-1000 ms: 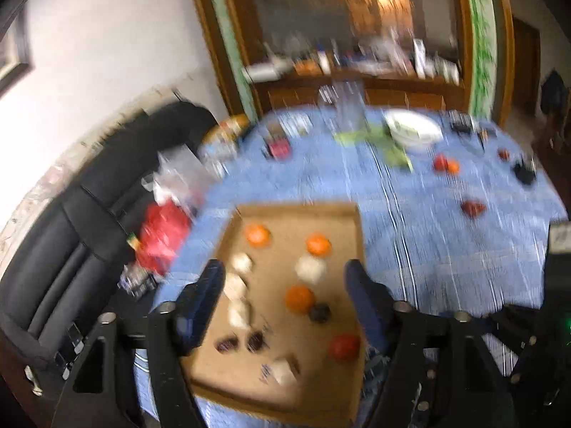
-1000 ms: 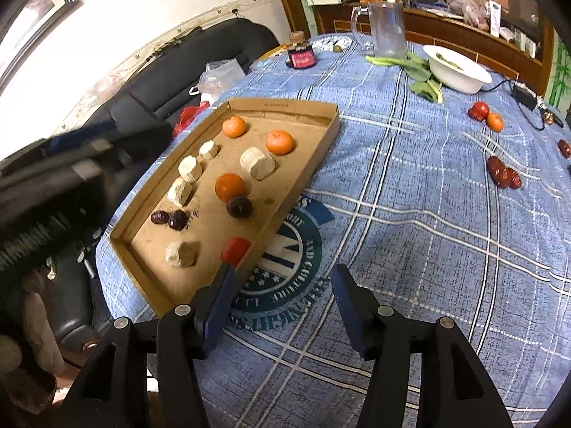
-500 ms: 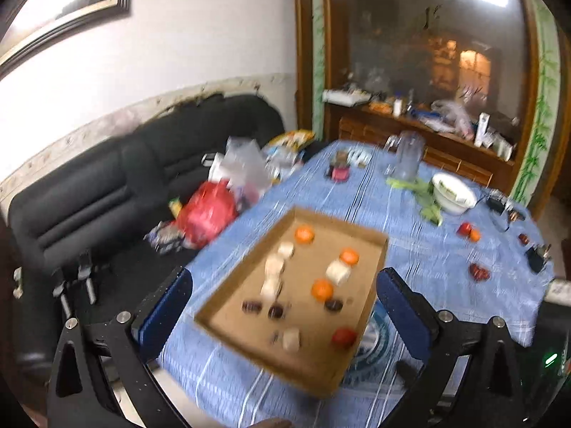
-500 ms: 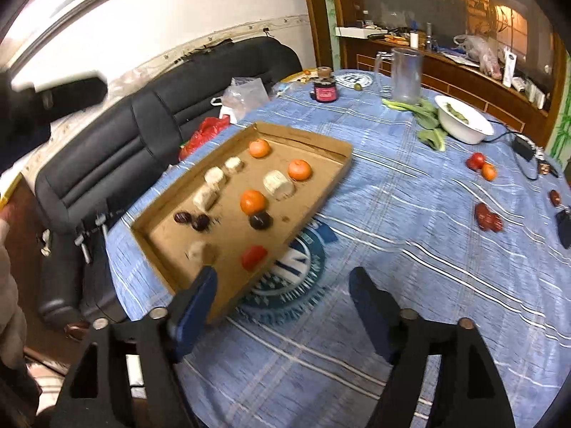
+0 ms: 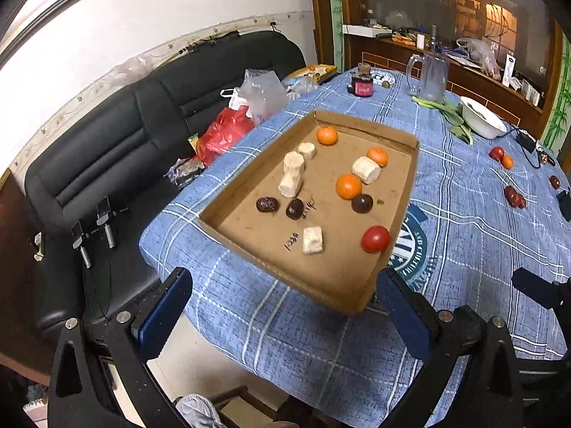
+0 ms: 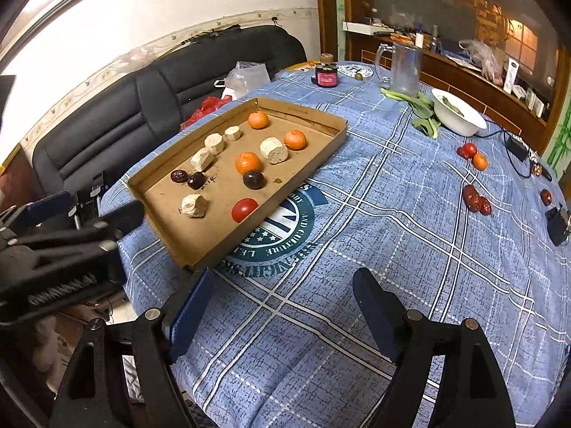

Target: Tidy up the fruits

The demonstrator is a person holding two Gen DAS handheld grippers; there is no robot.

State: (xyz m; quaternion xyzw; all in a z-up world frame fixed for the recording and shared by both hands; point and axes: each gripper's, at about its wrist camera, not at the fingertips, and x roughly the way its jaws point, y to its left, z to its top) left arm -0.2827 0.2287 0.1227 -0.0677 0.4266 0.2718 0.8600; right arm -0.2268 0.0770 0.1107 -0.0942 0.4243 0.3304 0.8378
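Hovering both tools above the near edge of the table, left tool and right tool alike spread wide and gripping nothing, probably to keep either free for the next pick. Found most fruit already gathered in the cardboard tray toward the near left corner: tangerines, a tomato and dark dates beside pale chunks. Noted, well apart toward the far right edge, a loose tomato, a loose tangerine and red dates, seemingly awaiting collection.
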